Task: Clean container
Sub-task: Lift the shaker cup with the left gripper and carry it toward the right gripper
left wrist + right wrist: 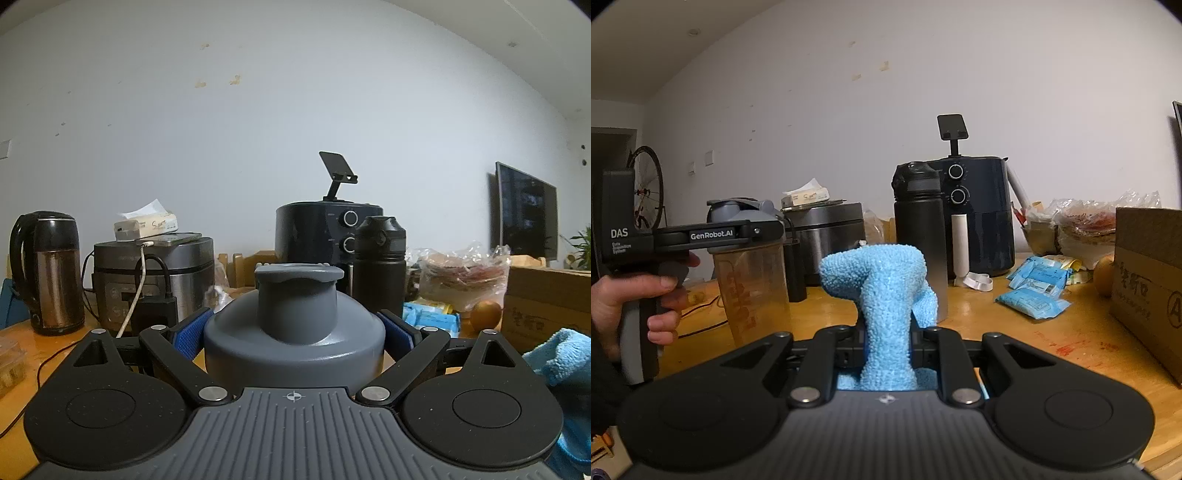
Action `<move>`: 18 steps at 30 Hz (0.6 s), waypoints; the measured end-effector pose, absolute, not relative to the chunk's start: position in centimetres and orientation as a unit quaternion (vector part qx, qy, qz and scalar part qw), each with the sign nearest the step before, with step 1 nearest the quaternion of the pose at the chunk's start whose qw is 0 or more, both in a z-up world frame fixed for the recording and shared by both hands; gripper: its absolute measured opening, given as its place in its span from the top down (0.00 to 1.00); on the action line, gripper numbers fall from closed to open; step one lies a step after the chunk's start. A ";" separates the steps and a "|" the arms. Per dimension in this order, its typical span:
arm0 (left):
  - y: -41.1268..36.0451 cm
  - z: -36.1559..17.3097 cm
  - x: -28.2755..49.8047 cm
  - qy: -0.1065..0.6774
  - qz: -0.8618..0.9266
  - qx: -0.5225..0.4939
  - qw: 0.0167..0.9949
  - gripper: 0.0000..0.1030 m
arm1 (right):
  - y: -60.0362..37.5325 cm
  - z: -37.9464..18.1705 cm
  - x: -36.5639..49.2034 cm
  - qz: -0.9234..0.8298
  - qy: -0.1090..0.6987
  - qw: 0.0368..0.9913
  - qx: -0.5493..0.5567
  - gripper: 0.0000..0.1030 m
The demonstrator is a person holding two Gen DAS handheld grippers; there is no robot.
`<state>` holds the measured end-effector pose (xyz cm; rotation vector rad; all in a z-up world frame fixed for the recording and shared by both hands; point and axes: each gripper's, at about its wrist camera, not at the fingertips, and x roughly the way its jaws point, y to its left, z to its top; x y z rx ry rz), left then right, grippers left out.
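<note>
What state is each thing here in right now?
Shaker bottle: upright, lid on, gripped below the lid by the left gripper.
Blue cloth: pinched in the shut right gripper.
Black flask: upright, capped.
Kettle: lid shut.

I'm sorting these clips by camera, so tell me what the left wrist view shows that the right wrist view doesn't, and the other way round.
Only the left wrist view shows the black kettle, the wall screen and the left claw's blue pads against the shaker bottle's grey lid.

Only the right wrist view shows the bicycle wheel, a hand on the left claw's handle, and the bottle's clear body.

Both show the blue cloth, the black flask, the air fryer and the rice cooker.
</note>
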<state>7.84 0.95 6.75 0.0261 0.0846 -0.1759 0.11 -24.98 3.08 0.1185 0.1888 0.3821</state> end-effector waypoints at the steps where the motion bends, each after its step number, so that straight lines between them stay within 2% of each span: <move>1: 1.0 6.7 7.8 0.041 -0.090 0.013 0.995 0.08 | -25.0 3.1 0.1 0.191 0.094 0.975 0.060 0.88; 18: 2.0 6.5 8.0 0.034 -0.129 0.012 0.991 0.08 | -25.0 2.4 1.9 0.253 0.095 0.960 0.071 0.88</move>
